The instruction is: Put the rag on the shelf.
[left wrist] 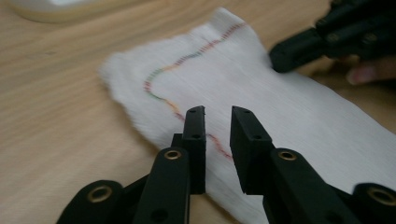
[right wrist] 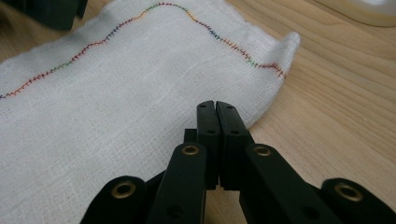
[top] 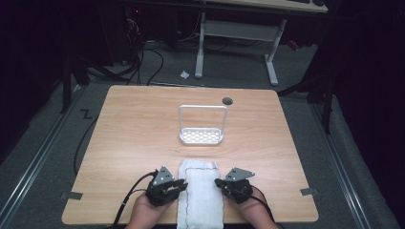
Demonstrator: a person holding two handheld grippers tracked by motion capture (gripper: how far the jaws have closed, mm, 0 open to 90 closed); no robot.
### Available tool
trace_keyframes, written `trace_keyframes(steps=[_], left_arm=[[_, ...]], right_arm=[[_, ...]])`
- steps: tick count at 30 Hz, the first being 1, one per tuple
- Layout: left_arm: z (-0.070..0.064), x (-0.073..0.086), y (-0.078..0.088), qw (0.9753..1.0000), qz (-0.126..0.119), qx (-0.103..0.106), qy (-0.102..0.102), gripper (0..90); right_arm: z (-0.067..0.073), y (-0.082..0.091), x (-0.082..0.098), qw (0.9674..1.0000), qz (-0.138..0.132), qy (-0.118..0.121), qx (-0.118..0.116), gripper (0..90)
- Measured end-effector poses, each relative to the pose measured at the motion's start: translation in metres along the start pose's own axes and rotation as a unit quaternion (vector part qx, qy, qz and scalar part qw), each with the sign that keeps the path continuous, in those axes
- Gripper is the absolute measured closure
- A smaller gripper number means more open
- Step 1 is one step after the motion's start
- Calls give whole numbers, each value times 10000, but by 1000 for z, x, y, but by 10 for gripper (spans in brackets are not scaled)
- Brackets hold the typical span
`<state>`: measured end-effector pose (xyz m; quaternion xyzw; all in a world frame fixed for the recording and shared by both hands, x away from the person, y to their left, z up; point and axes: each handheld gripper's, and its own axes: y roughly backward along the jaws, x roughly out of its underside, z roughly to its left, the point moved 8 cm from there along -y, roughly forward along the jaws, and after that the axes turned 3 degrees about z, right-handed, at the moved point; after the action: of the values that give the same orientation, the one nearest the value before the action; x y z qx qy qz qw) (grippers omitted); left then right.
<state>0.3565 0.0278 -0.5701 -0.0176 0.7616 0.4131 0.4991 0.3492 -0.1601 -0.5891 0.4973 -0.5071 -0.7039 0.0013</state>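
Observation:
A white cloth [top: 203,198] with a multicoloured stitched line lies flat, folded into a long strip, at the table's front edge and hangs slightly over it. My left gripper [top: 184,185] sits at the cloth's left edge. Its jaws [left wrist: 218,112] stand a little apart above the stitched border of the cloth [left wrist: 280,107], with nothing between them. My right gripper [top: 217,182] sits at the cloth's right edge, its jaws [right wrist: 216,105] pressed together over the border of the cloth [right wrist: 116,93] with nothing seen between them. The two grippers face each other across the cloth.
A white wire rack [top: 201,136] with a perforated base and a tall loop handle stands mid-table behind the cloth. A dark round grommet [top: 228,100] sits near the far edge. The wooden table [top: 133,143] lies bare to the left and right. Cables trail off the front.

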Motion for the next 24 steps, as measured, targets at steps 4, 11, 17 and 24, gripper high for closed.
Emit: trace_keyframes(steps=[4, 11, 17, 24], left_arm=[[31, -11, -13, 9984, 39, -421, 368, 676], [47, -24, -41, 9966, 34, -505, 657, 549], [50, -23, -45, 9944, 98, -698, 786, 587], [43, -23, -48, 9932, 33, -847, 798, 667]], right_arm=[[0, 0, 0, 10000, 3, -18, -32, 894], [0, 0, 0, 10000, 8, -37, -5, 895], [-1, 0, 1, 9999, -37, -95, -93, 895], [-11, 5, -8, 9982, -354, -489, -61, 777]])
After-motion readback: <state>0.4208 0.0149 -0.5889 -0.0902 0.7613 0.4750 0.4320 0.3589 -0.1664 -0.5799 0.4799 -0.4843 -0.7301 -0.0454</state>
